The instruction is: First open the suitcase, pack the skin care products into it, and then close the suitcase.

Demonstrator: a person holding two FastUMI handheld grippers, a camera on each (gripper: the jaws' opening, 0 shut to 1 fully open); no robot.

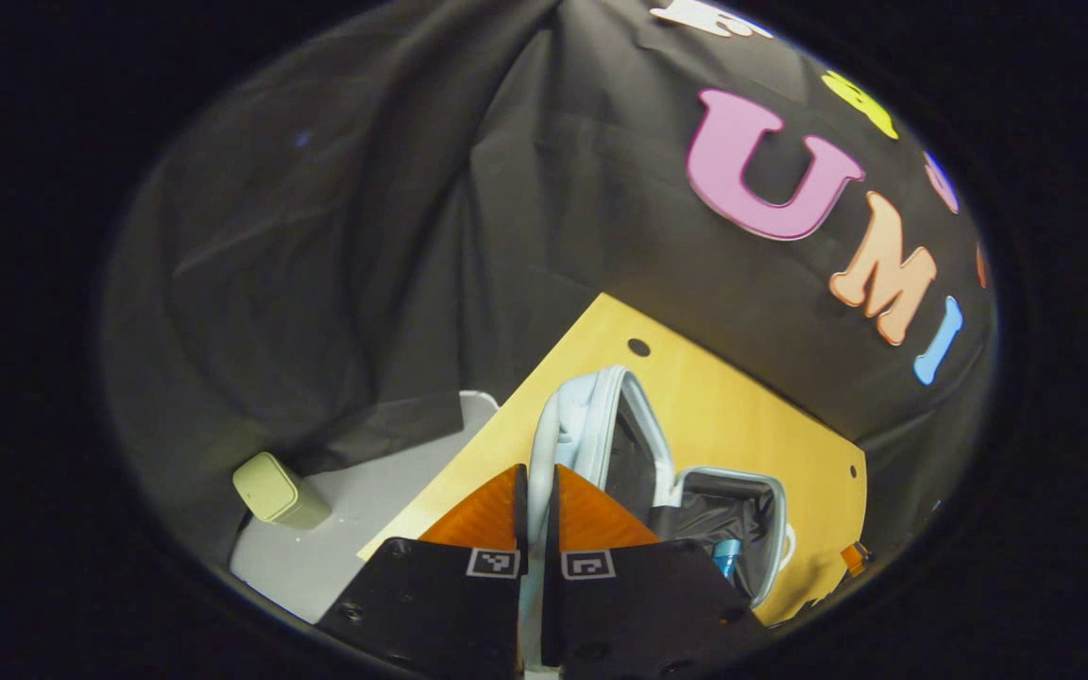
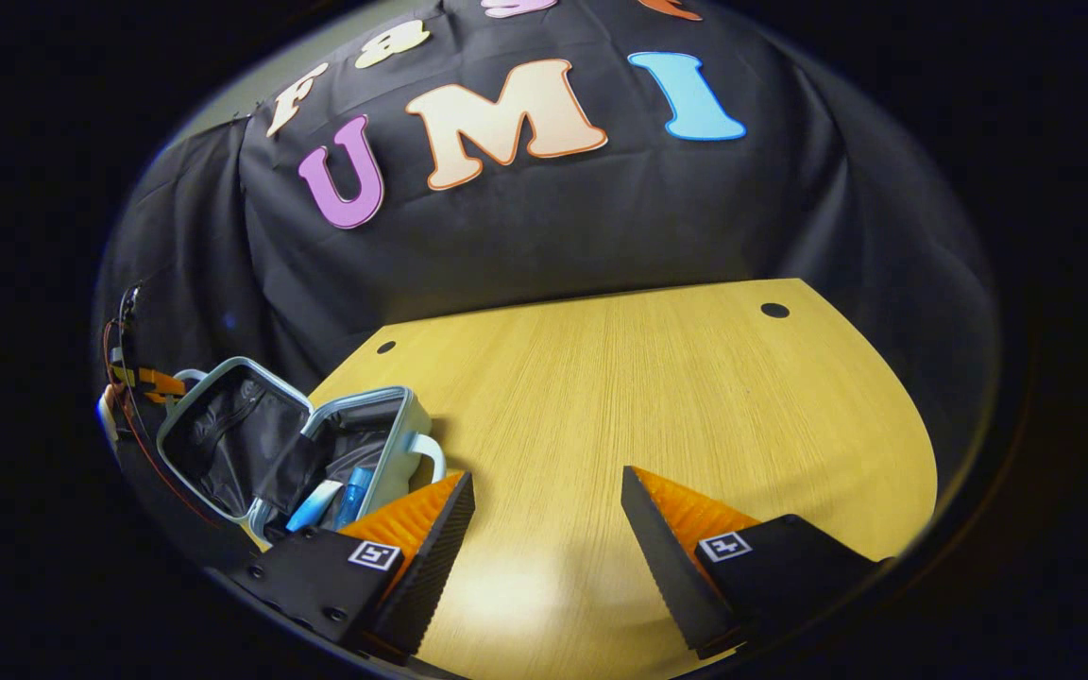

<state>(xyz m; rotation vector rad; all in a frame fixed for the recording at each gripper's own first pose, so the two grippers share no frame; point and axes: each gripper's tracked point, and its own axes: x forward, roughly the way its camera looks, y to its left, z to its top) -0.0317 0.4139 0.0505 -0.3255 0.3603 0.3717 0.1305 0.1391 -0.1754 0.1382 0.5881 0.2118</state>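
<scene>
A wooden table (image 2: 657,397) with a pale yellow grained top fills the lower part of the right gripper view, with small dark round holes near its far corners and a bright patch of light on its near edge. Creased black cloth (image 2: 544,227) hangs as the booth wall right behind it. Beyond the table's edge in the left gripper view lies a grey floor (image 1: 355,510).

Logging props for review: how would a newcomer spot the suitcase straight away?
Start at the yellow wooden table; at its end, in the right gripper view, lies the small pale-blue suitcase, opened with dark lining. Blue skin care tubes lie inside, and the left gripper pinches its lid rim.
</scene>
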